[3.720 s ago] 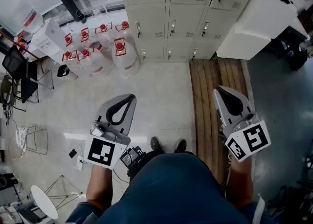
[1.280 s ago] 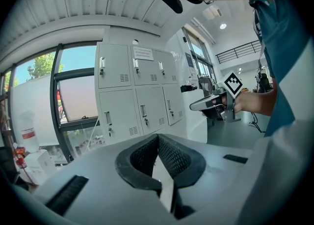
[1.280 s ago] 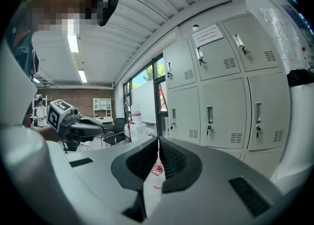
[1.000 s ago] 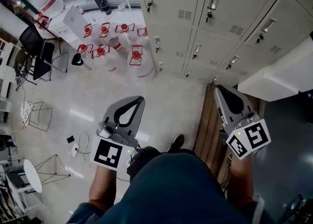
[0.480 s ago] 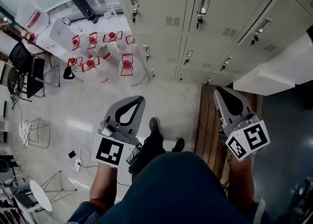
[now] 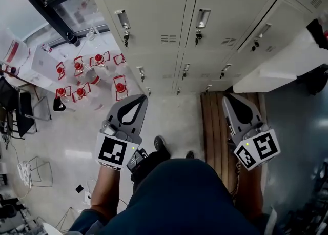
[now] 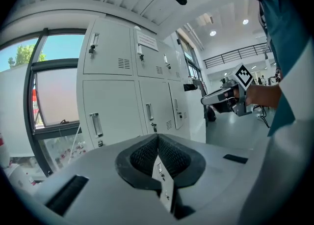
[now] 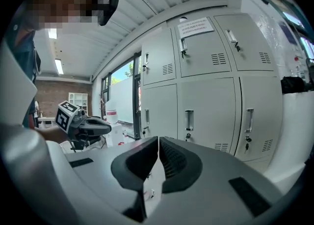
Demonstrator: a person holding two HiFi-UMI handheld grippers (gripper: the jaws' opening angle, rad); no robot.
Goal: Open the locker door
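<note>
While lockers (image 6: 154, 3) stand closed, left gripper (image 6: 139, 99) and right gripper (image 6: 230, 97) hover clamped.

The head view looks steeply down from above the person. The left gripper view rides the left hand-held gripper (image 7: 158, 136), the right gripper view the right hand-held gripper (image 8: 158, 139); both face forward, tilted upward. All three views share the nearby beige metal locker bank (image 6: 154, 3).
</note>
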